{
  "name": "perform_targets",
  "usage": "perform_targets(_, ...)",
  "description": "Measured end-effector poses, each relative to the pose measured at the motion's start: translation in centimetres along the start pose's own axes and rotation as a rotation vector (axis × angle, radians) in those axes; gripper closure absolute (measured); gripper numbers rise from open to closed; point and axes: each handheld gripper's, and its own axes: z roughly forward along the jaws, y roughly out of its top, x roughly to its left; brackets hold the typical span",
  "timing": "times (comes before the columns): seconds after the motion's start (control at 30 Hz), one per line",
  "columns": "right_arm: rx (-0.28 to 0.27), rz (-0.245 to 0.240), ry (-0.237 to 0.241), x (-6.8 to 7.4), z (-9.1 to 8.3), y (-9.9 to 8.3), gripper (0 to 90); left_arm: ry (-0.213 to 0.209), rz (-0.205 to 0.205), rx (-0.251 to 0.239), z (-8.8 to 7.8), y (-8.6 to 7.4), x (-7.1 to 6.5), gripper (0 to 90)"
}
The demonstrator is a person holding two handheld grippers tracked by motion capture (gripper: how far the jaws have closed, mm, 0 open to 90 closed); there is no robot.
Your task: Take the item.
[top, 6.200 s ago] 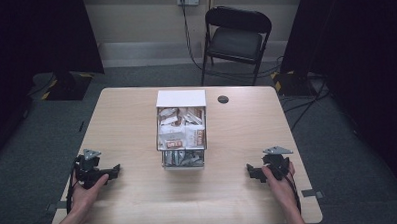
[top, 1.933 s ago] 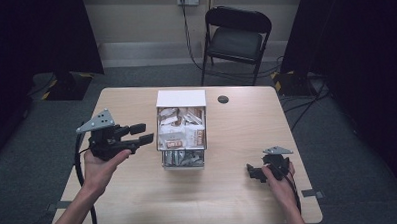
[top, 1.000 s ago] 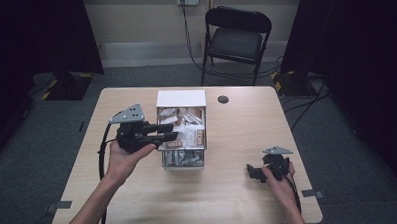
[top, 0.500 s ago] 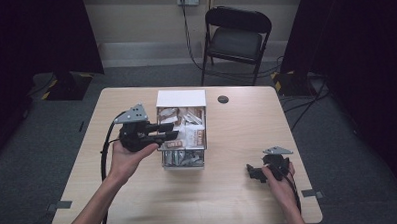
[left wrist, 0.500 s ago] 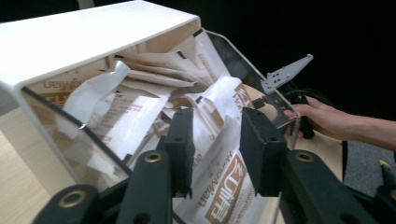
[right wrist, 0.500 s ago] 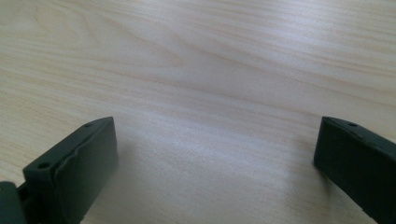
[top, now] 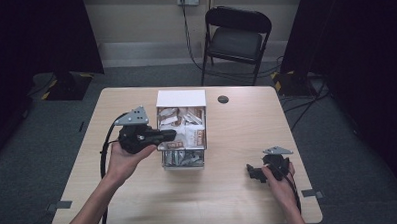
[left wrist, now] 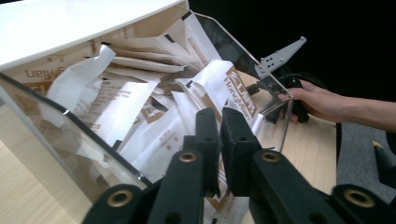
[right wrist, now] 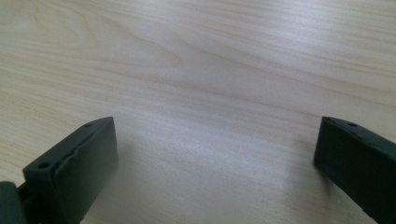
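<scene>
Clear box [top: 182, 142] of many white packets [left wrist: 154, 116]; left hand-held gripper [left wrist: 219, 126] just pinched one, right hand-held gripper [right wrist: 215, 154] spread.

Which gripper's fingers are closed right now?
The left gripper, held over the clear box of white packets; its fingers nearly meet. The right gripper, resting on the table, has fingers wide apart.

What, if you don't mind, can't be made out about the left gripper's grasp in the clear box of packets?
- Left gripper, left gripper view: whether a packet is pinched; the near-shut jaws hide the gap.
- Clear box, high view: packets too small to count.
- Right gripper, high view: jaws too small; they stand apart over the table in its own view.
</scene>
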Motion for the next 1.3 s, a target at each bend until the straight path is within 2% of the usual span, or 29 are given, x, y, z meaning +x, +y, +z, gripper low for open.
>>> perform_targets(0.03, 0.0, 0.0, 0.0, 0.0, 0.0, 0.0, 0.0, 0.0, 0.0, 0.0, 0.0, 0.0, 0.0, 88.9)
perform_targets(0.13, 0.0, 0.0, 0.0, 0.0, 0.0, 0.0, 0.0, -0.058, -0.008, -0.014, -0.1, 0.2, -0.6, 89.7)
perform_targets(0.23, 0.0, 0.0, 0.0, 0.0, 0.0, 0.0, 0.0, -0.07, -0.011, -0.015, 0.0, 0.3, -0.9, 89.9)
perform_targets(0.27, 0.0, 0.0, 0.0, 0.0, 0.0, 0.0, 0.0, -0.088, -0.009, -0.013, 0.2, 0.4, -1.3, 89.8)
perform_targets(0.4, -0.002, -0.003, 0.001, 0.0, 0.0, 0.0, 0.0, -0.076, 0.006, 0.005, 0.8, 0.3, -1.5, 85.8)
perform_targets(0.5, -0.002, -0.003, 0.001, 0.0, 0.0, 0.0, 0.0, -0.079, -0.001, 0.005, 0.8, 0.3, -1.4, 82.8)
perform_targets(0.53, -0.002, -0.003, 0.002, 0.0, 0.0, 0.0, 0.0, -0.06, -0.004, 0.008, 0.9, 0.2, -1.2, 80.0)
perform_targets(0.63, -0.002, -0.003, 0.001, 0.0, 0.0, 0.0, 0.0, -0.049, -0.015, 0.011, 1.1, 0.0, -0.9, 77.5)
perform_targets(0.77, -0.002, -0.003, 0.001, 0.0, 0.0, 0.0, 0.0, -0.048, -0.015, 0.019, 1.3, -0.2, -0.7, 75.7)
perform_targets(0.97, -0.002, -0.004, 0.001, 0.0, 0.0, 0.0, 0.0, -0.042, 0.01, 0.033, 1.3, -0.2, -0.7, 84.2)
perform_targets(1.0, -0.002, -0.004, 0.001, 0.0, 0.0, 0.0, 0.0, -0.04, 0.015, 0.034, 1.2, -0.3, -0.7, 88.4)
perform_targets(1.3, -0.001, -0.004, 0.002, 0.0, 0.0, 0.0, 0.0, -0.042, -0.007, 0.006, 0.8, -0.3, -0.3, 90.0)
